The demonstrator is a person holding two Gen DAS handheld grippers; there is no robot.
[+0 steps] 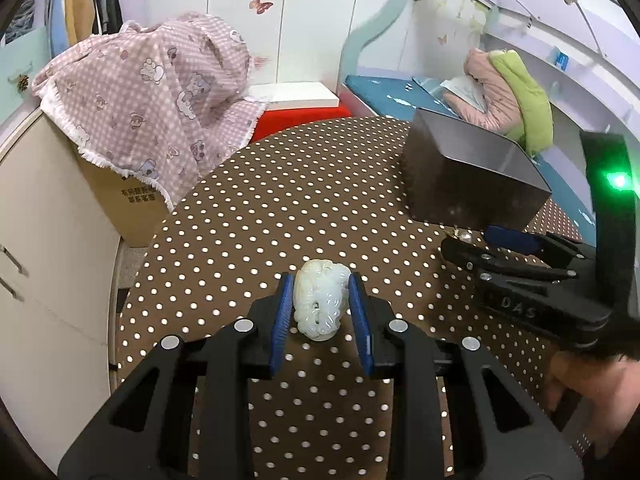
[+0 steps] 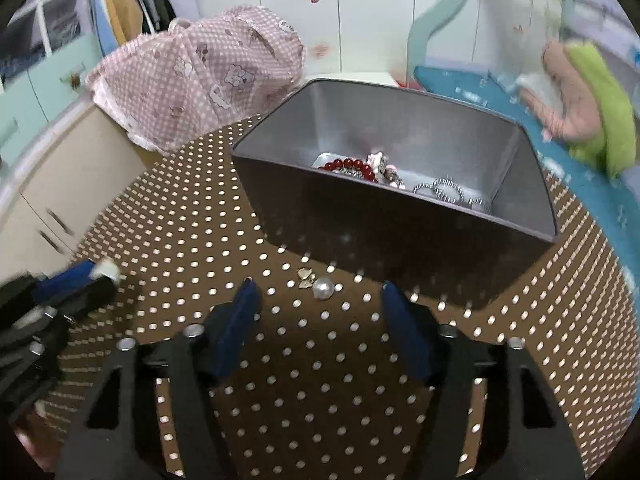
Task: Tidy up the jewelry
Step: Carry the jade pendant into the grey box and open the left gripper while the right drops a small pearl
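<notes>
While left fingers [image 1: 320, 304] pinch the jade pendant [image 1: 319, 303], right fingers [image 2: 316, 304] gape near the tin [image 2: 360, 224].

pink checked cloth [image 1: 152, 80], cardboard box [image 1: 128, 208], green cushion [image 1: 528, 100]

left gripper [image 1: 320, 304]: pads flank the white carved pendant [image 1: 319, 304]
pendant: lying on dotted tablecloth [image 1: 280, 200]
metal box [image 1: 472, 172]: far right
</notes>
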